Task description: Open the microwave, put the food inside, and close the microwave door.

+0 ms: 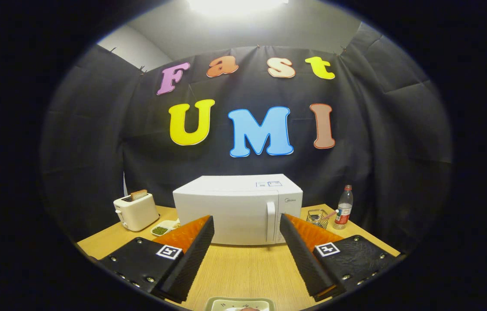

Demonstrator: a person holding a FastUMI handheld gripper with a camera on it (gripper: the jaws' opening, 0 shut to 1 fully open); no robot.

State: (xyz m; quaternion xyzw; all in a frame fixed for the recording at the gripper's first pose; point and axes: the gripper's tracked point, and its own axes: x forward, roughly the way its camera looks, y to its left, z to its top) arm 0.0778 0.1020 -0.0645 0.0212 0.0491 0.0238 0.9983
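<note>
The jaws are held spread and empty, the shut microwave faced beyond them, its handle squarely presented for gripping.

A light wooden table carries a shut white microwave at its centre, a toaster at nine o'clock with a small dish beside it, a wire basket and bottle at three o'clock, and a plate at six o'clock, below the gripper with its fingers spread wide.
</note>
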